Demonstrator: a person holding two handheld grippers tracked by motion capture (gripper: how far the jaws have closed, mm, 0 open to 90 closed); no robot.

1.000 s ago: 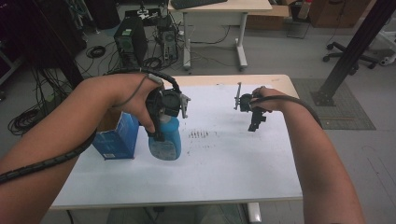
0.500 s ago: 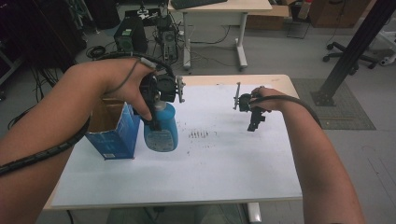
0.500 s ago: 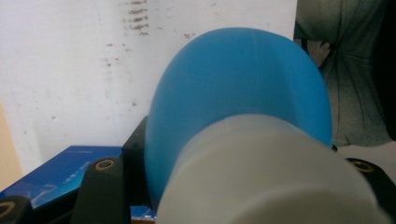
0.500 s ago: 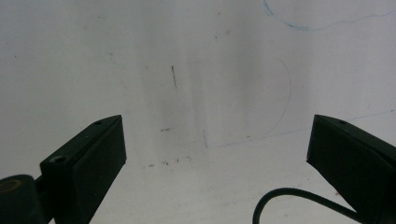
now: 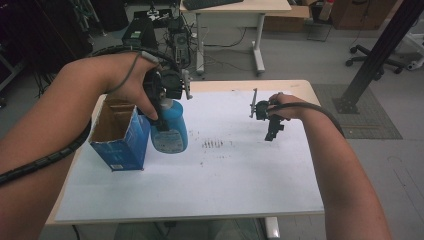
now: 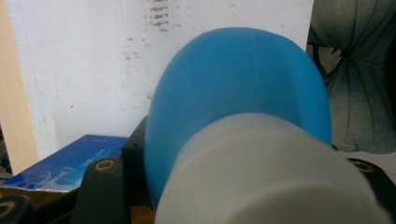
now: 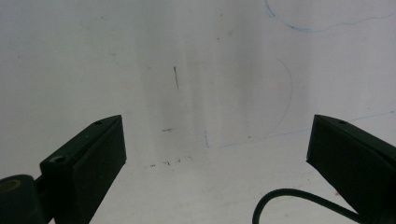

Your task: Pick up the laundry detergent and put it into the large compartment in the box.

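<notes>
Your left tool (image 5: 167, 102) pinches the blue bottle (image 5: 170, 131) at its white-capped neck, so the body hangs below the jaws, just off the tabletop (image 5: 210, 185). The bottle sits right beside the open cardboard box (image 5: 120, 135), near its right wall, probably so it can go in or has come out; you can't tell which. Gripping the neck keeps the wide body free to pass the box rim. Your right tool (image 5: 272, 127) has its jaws spread, holding nothing, parked over the white sheet well apart from the bottle, likely just out of the way.
</notes>
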